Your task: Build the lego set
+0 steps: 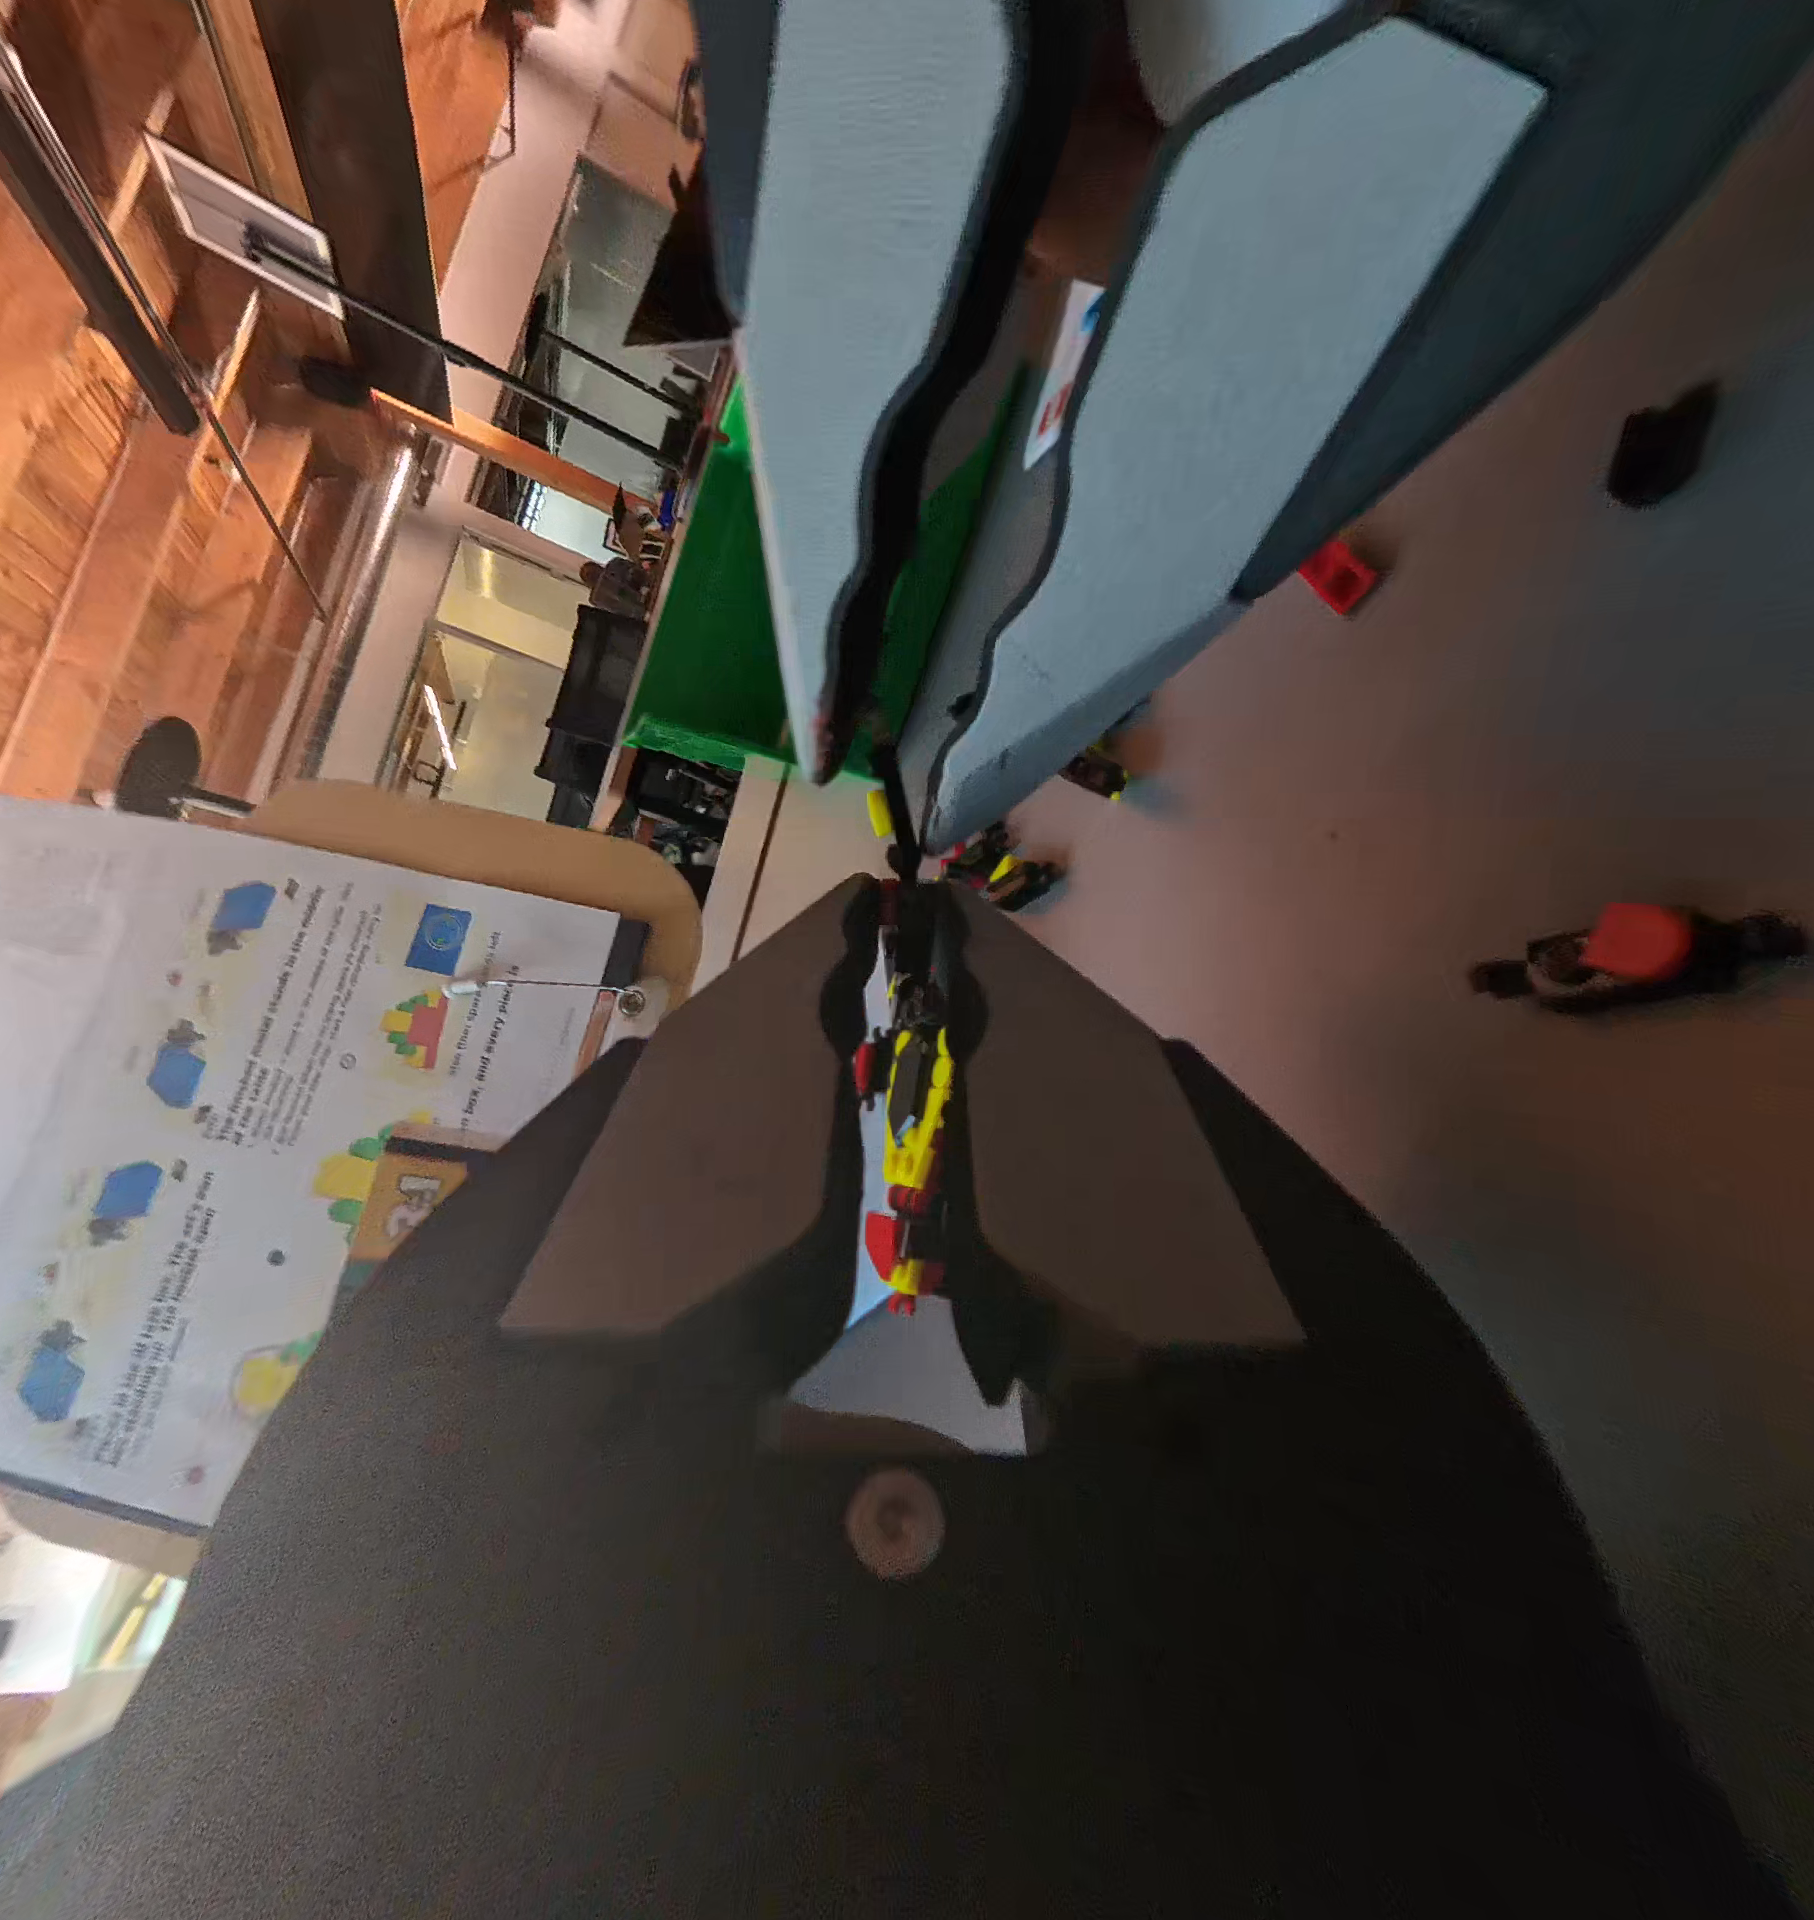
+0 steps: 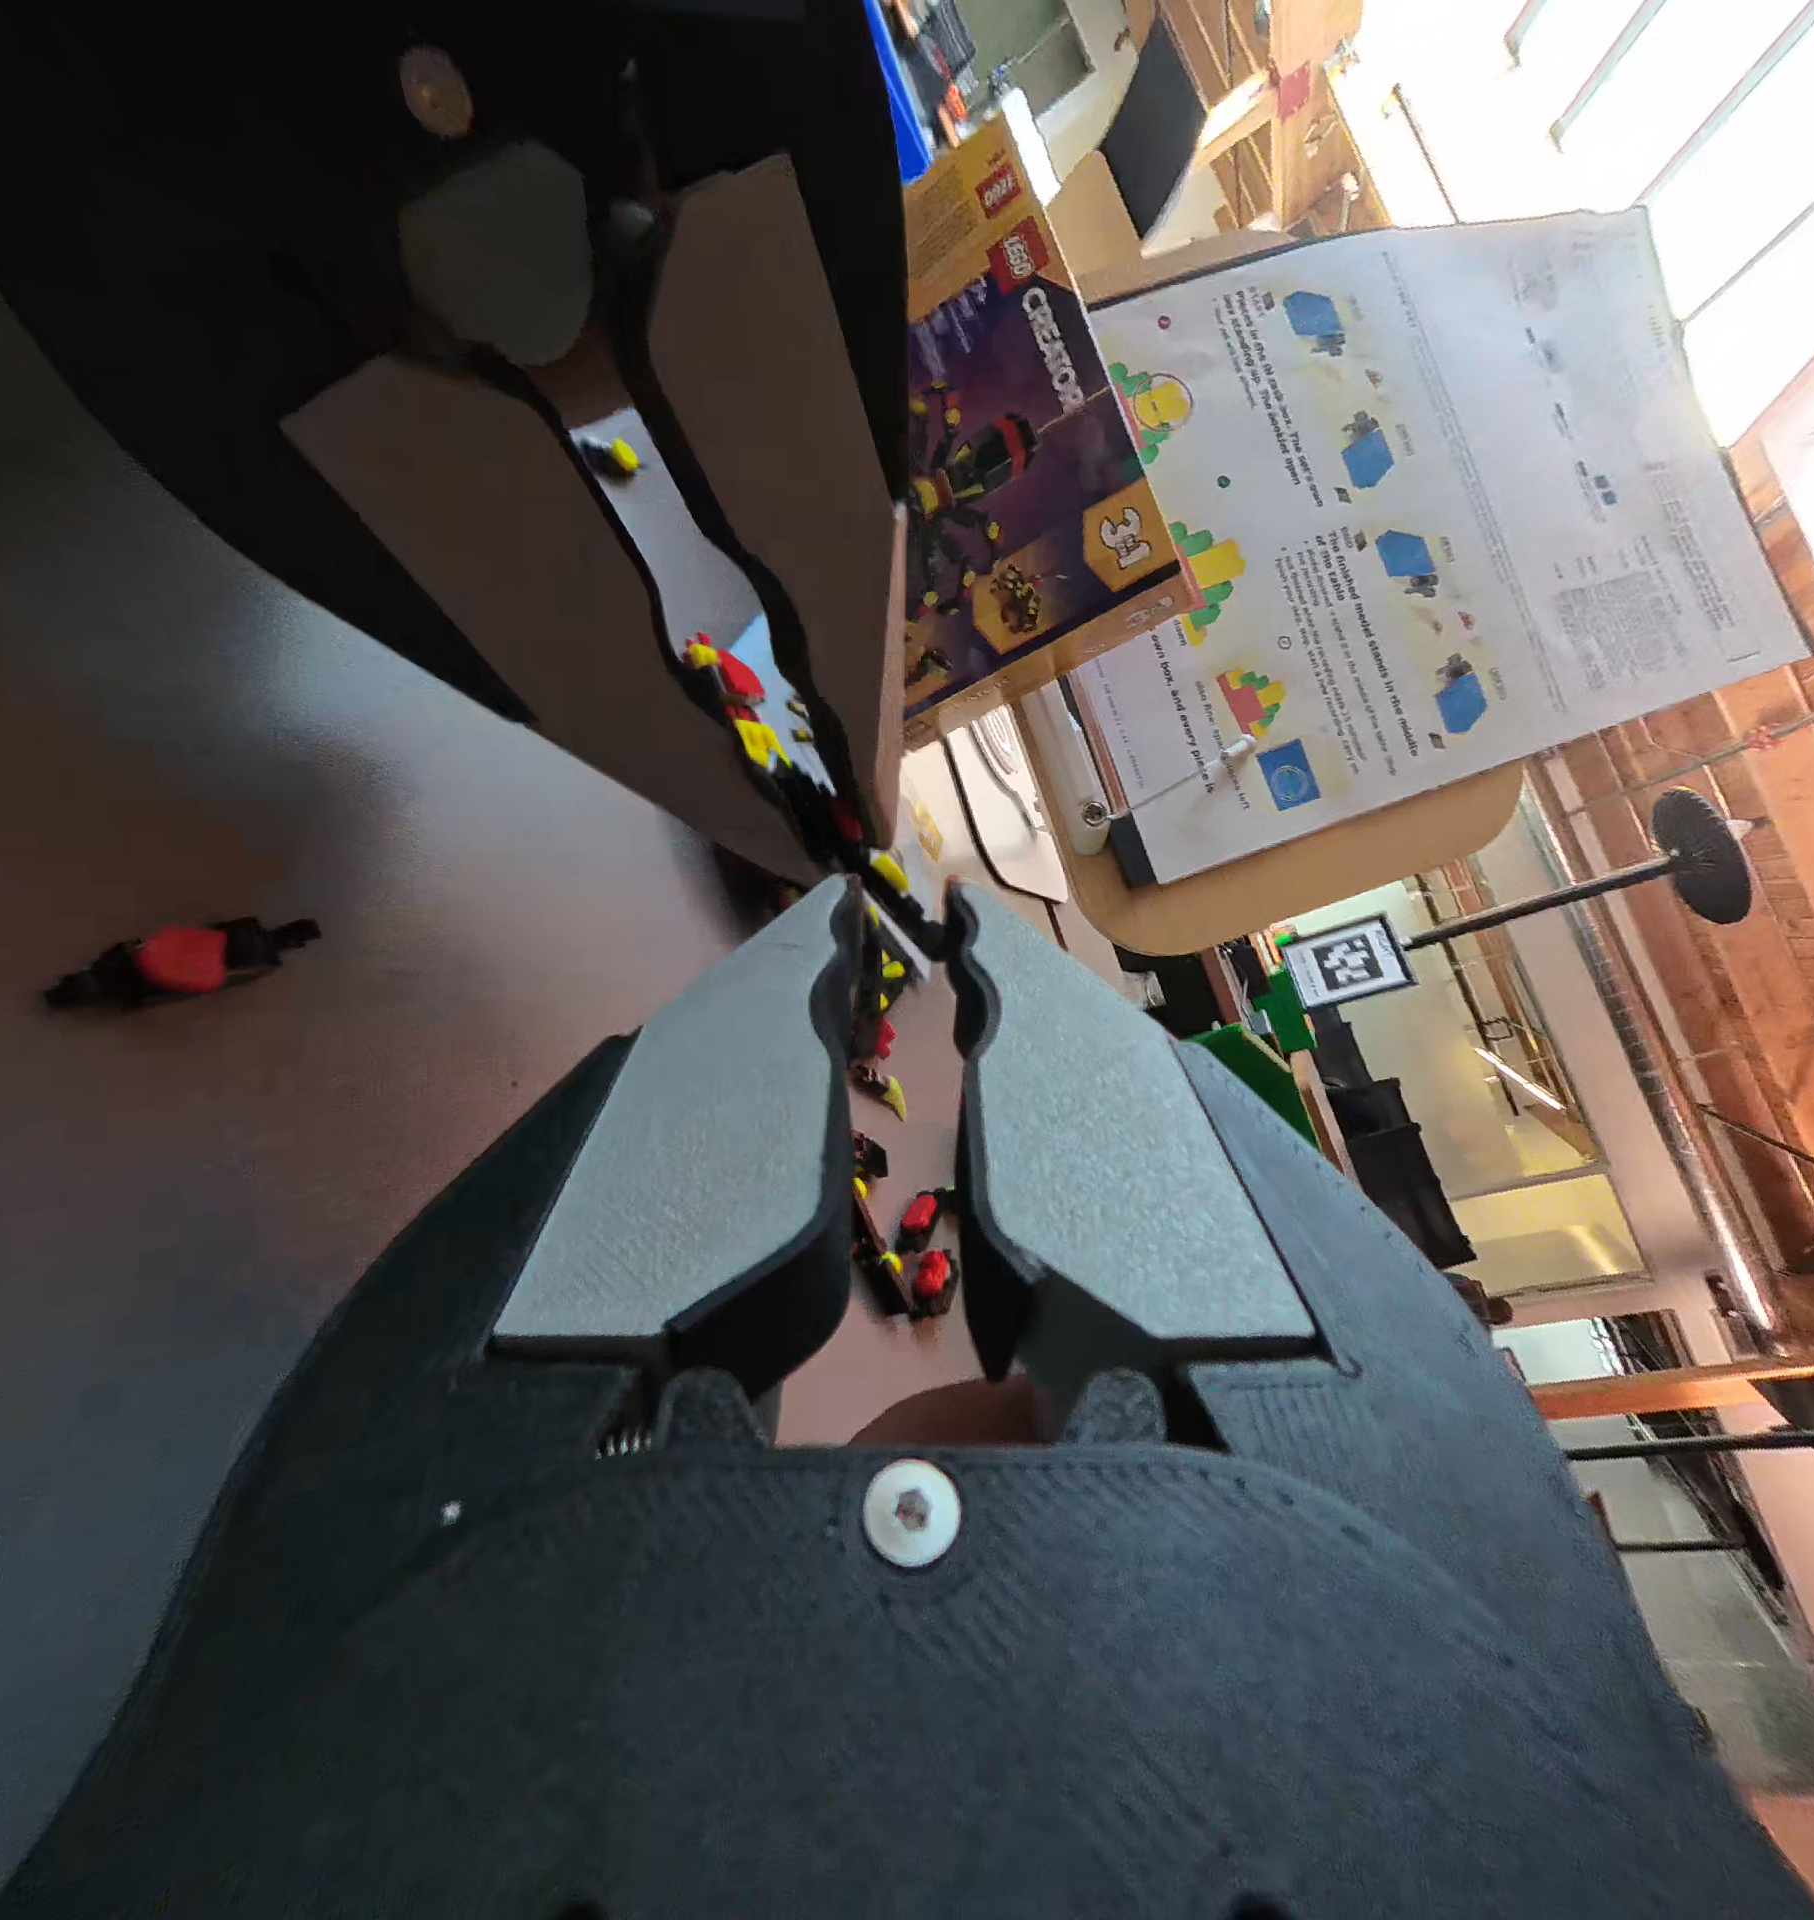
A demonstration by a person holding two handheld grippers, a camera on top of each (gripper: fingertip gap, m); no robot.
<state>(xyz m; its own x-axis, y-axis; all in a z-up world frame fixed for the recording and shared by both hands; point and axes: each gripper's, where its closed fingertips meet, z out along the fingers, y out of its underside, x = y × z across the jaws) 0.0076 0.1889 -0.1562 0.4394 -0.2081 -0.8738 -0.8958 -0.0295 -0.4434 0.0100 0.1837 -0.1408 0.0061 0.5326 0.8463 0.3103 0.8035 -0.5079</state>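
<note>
Pinkish-grey table (image 1: 1505, 1143) with loose bricks scattered on it, in a room with brick walls and big windows. An instruction sheet (image 2: 1402, 540) is clipped to a wooden board, and the purple set box (image 2: 1017, 468) stands next to it.

Only the left wrist view shows the green bin (image 1: 716, 623) and a stray red brick (image 1: 1339, 577). The right one gets the box front, a black-and-white marker card (image 2: 1344, 961) and a round stool. Both catch the black piece with an orange-red top (image 1: 1635, 951) lying well off to the side.

The two grippers meet tip to tip above the table. The left gripper (image 1: 908, 899) is pinched on a yellow, red and black brick model (image 1: 913, 1122). A thin black part (image 1: 898, 810) sticks out of its tip, and the right gripper (image 2: 898, 914) is clamped on that.
</note>
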